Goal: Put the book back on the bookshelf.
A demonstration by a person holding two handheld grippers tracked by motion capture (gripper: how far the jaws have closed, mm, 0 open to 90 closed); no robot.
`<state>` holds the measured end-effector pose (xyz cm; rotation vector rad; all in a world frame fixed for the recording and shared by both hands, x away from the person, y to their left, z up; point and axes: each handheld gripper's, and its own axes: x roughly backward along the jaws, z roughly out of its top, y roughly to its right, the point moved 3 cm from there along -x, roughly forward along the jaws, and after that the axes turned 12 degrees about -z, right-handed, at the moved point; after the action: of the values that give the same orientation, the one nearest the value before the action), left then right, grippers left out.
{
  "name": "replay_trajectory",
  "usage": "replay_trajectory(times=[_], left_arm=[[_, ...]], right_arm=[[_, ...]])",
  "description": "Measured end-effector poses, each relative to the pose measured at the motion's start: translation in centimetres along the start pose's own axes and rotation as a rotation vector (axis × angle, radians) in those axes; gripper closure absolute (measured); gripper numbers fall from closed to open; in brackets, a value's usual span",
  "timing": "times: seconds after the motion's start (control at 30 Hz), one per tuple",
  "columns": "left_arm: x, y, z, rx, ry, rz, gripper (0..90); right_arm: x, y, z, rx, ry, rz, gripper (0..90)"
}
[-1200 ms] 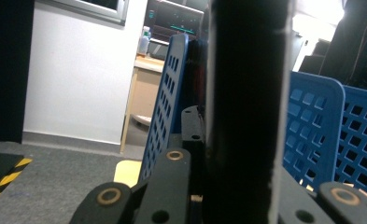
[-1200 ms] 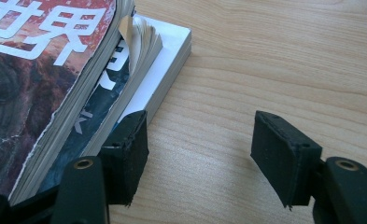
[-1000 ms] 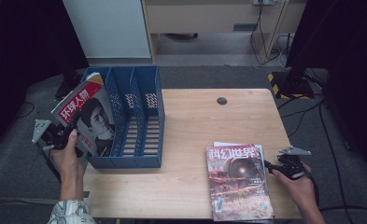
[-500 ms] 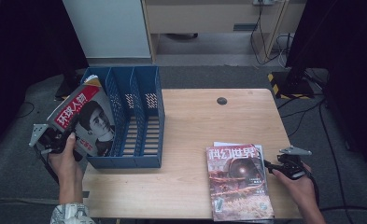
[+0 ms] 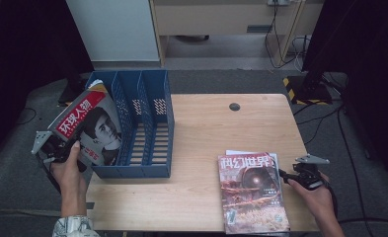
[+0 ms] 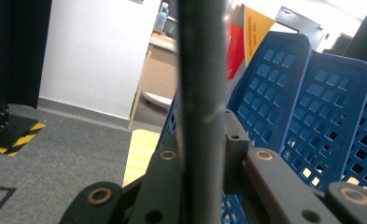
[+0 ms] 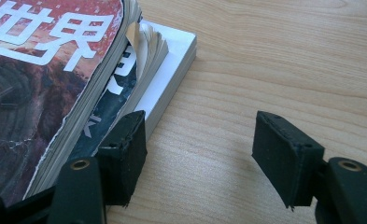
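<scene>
Left tongs are just easing open around your magazine, tilted into the blue rack's leftmost slot. Right tongs gape empty beside the bench stack, unfiled.

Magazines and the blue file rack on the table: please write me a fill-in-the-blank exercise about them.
1. The left gripper holds a magazine with a ____ title band.
2. The blue file rack has ____ compartments.
3. The right gripper has its jaws ____ beside the stack of magazines.
4. The stack lies on the ____ table.

Missing words: red; three; open; wooden
</scene>
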<state>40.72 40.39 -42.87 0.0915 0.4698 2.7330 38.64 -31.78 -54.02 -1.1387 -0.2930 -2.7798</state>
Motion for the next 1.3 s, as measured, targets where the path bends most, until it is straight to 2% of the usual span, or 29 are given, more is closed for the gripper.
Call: replay_trajectory(times=[0.3, 0.6, 0.83, 0.9, 1.03, 1.17, 1.3], left_arm=[[-0.19, -0.20, -0.25, -0.001, -0.047, -0.014, 79.7], [-0.34, -0.23, -0.43, 0.009, -0.063, -0.010, 79.7], [-0.54, -0.10, -0.61, 0.009, -0.076, -0.024, 80.0], [-0.58, -0.06, -0.64, 0.013, -0.075, -0.029, 80.9], [-0.61, 0.22, -0.66, 0.027, -0.057, -0.071, 85.4], [-0.70, 0.55, -0.62, 0.007, -0.052, -0.073, 86.2], [-0.73, 0.66, -0.61, 0.004, -0.052, -0.077, 86.3]], right_arm=[[-0.02, -0.01, -0.02, -0.001, -0.003, 0.000, 34.7], [-0.04, 0.00, -0.03, -0.002, -0.006, 0.000, 34.0], [-0.05, 0.01, -0.06, -0.004, -0.008, 0.000, 33.4], [-0.06, 0.03, -0.06, -0.002, -0.009, 0.000, 33.3], [-0.06, 0.03, -0.07, -0.003, -0.011, 0.000, 33.2], [-0.07, 0.02, -0.08, -0.003, -0.012, -0.001, 33.2], [-0.07, 0.02, -0.08, -0.003, -0.012, -0.001, 33.2]])
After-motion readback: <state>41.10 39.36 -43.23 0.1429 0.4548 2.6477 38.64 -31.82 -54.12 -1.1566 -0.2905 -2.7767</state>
